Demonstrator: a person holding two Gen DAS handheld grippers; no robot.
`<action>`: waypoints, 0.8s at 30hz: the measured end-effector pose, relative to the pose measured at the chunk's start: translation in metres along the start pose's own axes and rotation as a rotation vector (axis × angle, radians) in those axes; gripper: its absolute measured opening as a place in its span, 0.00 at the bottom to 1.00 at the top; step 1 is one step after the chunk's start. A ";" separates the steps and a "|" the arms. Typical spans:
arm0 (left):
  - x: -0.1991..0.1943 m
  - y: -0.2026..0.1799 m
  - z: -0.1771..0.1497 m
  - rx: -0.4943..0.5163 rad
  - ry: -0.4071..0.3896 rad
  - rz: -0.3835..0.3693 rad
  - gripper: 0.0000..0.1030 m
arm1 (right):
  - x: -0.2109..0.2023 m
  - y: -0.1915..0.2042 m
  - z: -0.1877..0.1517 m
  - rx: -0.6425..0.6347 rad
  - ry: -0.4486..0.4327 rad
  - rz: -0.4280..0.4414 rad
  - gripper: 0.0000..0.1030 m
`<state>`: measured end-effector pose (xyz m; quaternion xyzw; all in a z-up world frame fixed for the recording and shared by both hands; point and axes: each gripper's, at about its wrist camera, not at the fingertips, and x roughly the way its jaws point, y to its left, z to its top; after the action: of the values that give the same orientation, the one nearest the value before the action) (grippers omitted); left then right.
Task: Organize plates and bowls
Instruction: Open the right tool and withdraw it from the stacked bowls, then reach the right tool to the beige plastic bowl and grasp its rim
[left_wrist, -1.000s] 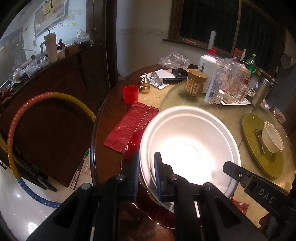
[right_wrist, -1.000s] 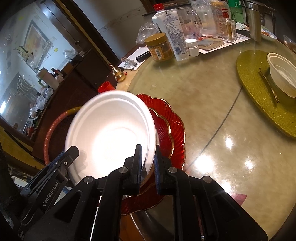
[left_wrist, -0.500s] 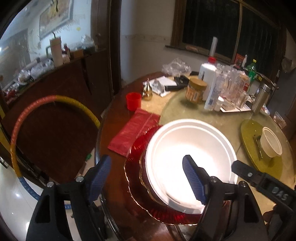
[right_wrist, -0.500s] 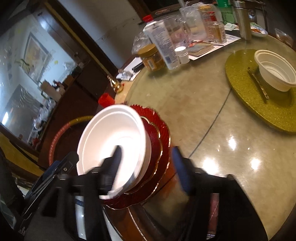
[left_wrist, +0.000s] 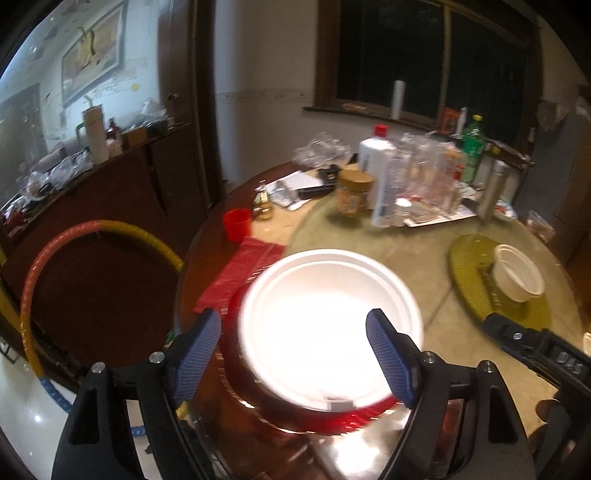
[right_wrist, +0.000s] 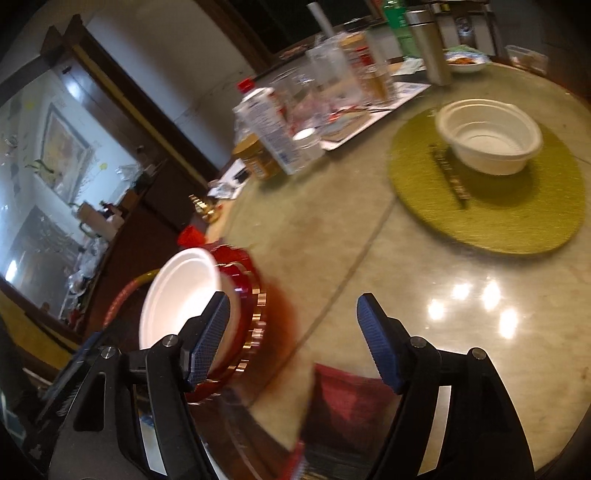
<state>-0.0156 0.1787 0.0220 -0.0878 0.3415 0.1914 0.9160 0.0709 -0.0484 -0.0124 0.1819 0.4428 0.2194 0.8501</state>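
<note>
A large white bowl (left_wrist: 328, 325) rests on a stack of red gold-rimmed plates (left_wrist: 332, 421) near the table's front edge. My left gripper (left_wrist: 299, 354) stands open just above and behind it, touching nothing. In the right wrist view the same white bowl (right_wrist: 177, 295) and red plates (right_wrist: 251, 306) lie at the left. My right gripper (right_wrist: 291, 343) is off to their right over bare tabletop, its jaws opening with nothing between them. A small white bowl (right_wrist: 487, 136) sits on a green round mat (right_wrist: 517, 210) farther off; the small white bowl (left_wrist: 517, 273) also shows at the right of the left wrist view.
Bottles, jars and glasses (left_wrist: 399, 184) crowd the far side of the round table. A red cup (left_wrist: 236, 223) and a red cloth (left_wrist: 243, 273) lie at the left. A dark stick (right_wrist: 448, 177) lies on the mat. A coloured hoop (left_wrist: 74, 243) leans by the cabinet.
Both grippers let go of the white bowl's rim and opened wide. The bowl now sits on the red plates. Both grippers drew back, the right one swinging away to the right.
</note>
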 end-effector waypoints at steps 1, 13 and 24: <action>-0.003 -0.007 -0.001 0.013 -0.004 -0.021 0.79 | -0.003 -0.007 0.000 0.002 -0.004 -0.015 0.70; -0.001 -0.121 -0.021 0.242 0.066 -0.281 0.81 | -0.047 -0.108 0.005 0.063 -0.056 -0.309 0.83; 0.030 -0.170 -0.027 0.203 0.201 -0.471 0.85 | -0.076 -0.178 0.007 0.235 -0.133 -0.276 0.83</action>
<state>0.0585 0.0246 -0.0129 -0.0912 0.4183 -0.0716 0.9009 0.0755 -0.2388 -0.0470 0.2316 0.4291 0.0352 0.8724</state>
